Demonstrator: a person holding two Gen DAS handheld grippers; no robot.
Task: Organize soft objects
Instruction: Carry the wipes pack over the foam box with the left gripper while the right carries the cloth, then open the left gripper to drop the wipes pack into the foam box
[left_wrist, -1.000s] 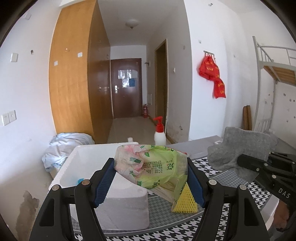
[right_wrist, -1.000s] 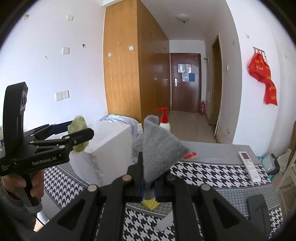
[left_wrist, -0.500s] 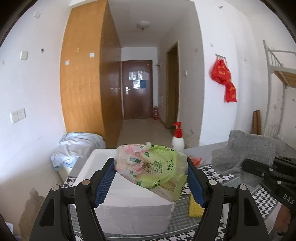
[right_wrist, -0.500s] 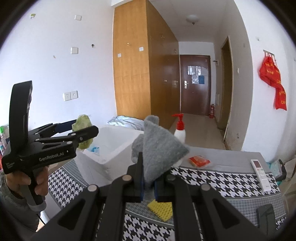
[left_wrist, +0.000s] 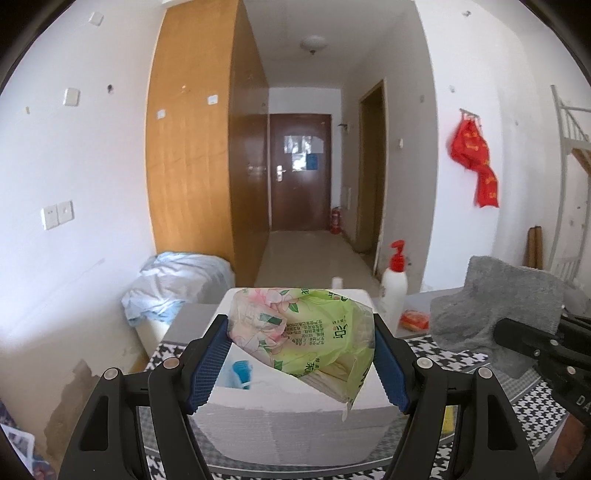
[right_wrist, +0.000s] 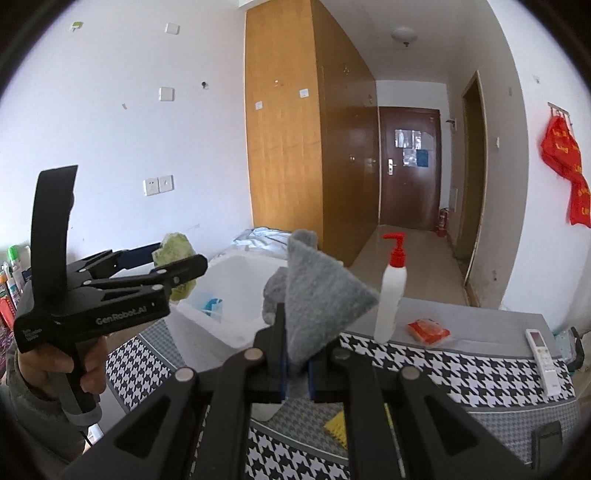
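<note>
White foam box (left_wrist: 295, 424) below; tissue pack (left_wrist: 303, 336) spans jaws crosswise.

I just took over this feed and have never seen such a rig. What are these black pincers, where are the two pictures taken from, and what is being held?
No robot arm here: a person holds a two-finger gripper in each hand, and each gripper carries a wide-angle camera looking along its fingers. In the left camera's picture, the left gripper is clamped on a green tissue pack above a white foam box. In the right camera's picture, the right gripper pinches a grey cloth. On the checked tablecloth stand a pump bottle, a red packet, a remote control and a yellow sponge.
</note>
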